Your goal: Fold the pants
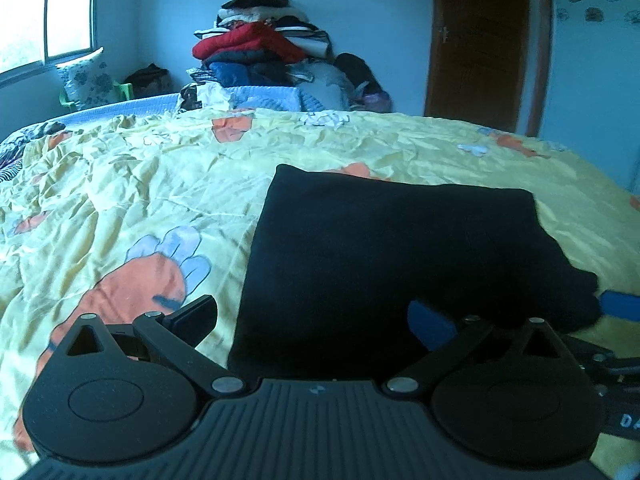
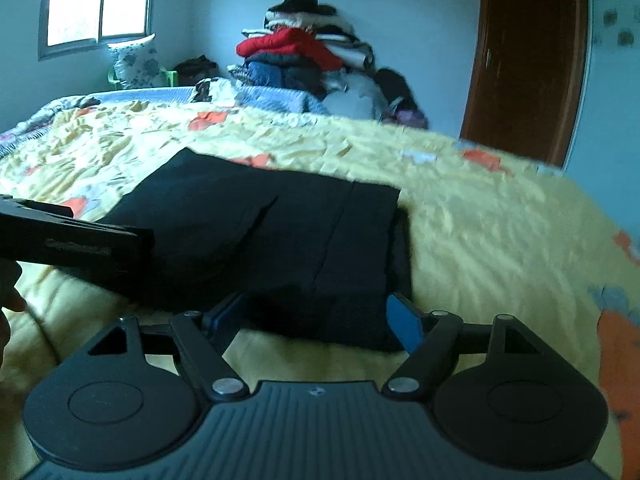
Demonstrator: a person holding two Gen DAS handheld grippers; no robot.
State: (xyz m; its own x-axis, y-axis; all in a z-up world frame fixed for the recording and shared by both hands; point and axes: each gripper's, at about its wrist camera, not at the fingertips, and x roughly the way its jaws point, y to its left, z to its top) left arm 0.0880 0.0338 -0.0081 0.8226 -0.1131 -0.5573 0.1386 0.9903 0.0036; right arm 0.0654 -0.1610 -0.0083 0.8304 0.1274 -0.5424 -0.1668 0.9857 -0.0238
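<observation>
Black pants (image 1: 384, 256) on yellow bedspread (image 1: 120, 184) with orange-and-white cartoon print

Open bedspread (image 1: 140, 184) around pants (image 1: 380, 248).

A bed is covered by a crumpled yellow bedspread (image 1: 160, 184) printed with orange and pale blue figures. Behind it, a tall pile of clothes (image 1: 260, 44) is stacked against the wall, with a red jacket (image 2: 292, 46) near the top. A brown wooden door (image 1: 480, 40) is seen at right, a window (image 2: 100, 0) at left, and a floral pillow (image 1: 86, 78) below the window
</observation>
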